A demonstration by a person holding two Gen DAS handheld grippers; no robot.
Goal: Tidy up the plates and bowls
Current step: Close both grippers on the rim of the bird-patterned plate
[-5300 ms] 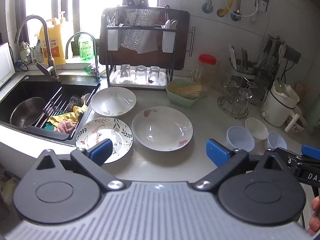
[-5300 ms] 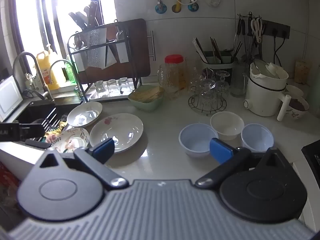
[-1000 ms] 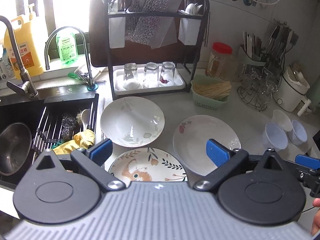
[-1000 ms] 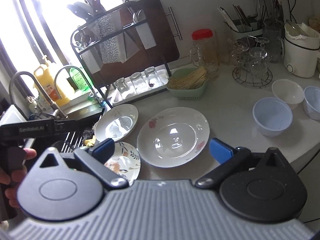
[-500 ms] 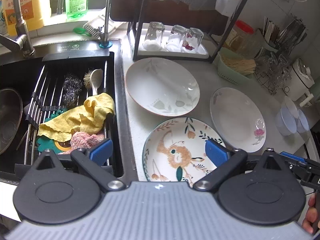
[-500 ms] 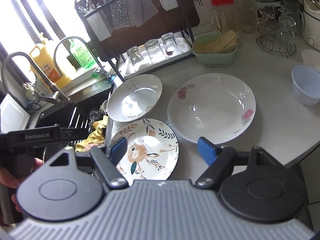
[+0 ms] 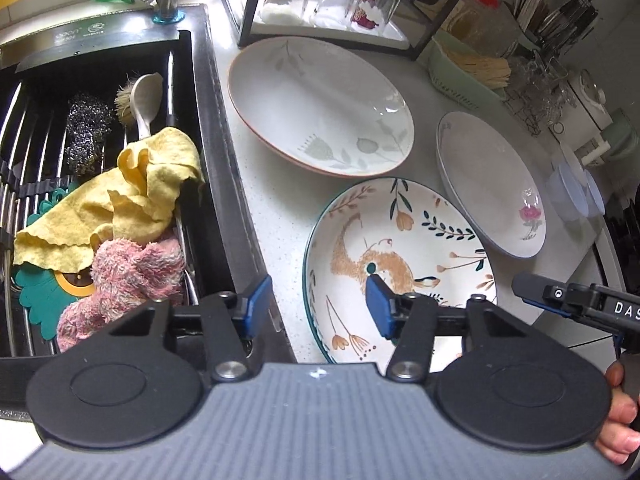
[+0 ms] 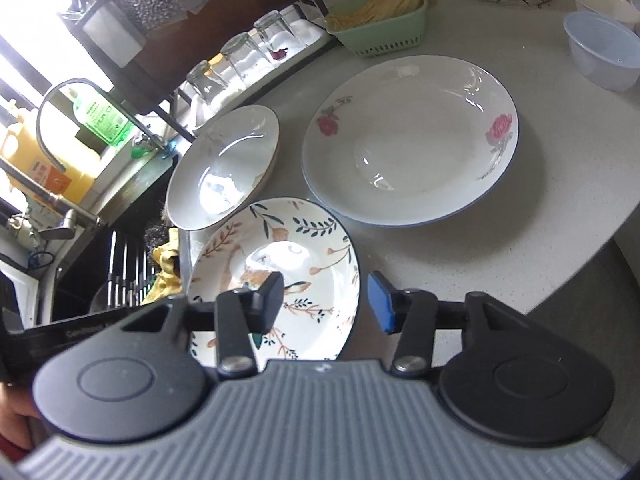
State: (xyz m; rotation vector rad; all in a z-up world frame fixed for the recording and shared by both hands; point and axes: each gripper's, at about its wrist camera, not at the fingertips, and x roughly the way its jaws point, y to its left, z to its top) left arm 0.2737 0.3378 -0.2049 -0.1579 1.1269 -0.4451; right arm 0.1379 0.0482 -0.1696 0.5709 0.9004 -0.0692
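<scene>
A plate painted with flowers and leaves [image 7: 400, 264] [image 8: 276, 272] lies at the counter's front, beside the sink. My left gripper [image 7: 318, 306] straddles its left rim, jaws closing, pads clear of the rim. My right gripper [image 8: 326, 300] straddles its right rim [image 8: 356, 280], jaws also closing, pads apart from it. Behind it sit a deep plate with pale leaves [image 7: 320, 104] [image 8: 224, 168] and a rose-printed plate [image 7: 492, 184] [image 8: 412, 140]. Small pale bowls [image 8: 604, 52] [image 7: 568, 192] stand at the far right.
The black sink [image 7: 200, 128] on the left holds a rack with a yellow cloth [image 7: 132, 196], a pink cloth [image 7: 132, 272] and scrubbers. A dish rack with upturned glasses [image 7: 328, 0] and a green basket [image 8: 380, 28] stand behind. The counter's front edge [image 8: 580, 280] is close.
Both grippers came down and forward onto the patterned plate and tilted further downward. Their jaws narrowed from wide open to about half, each now across one rim.
</scene>
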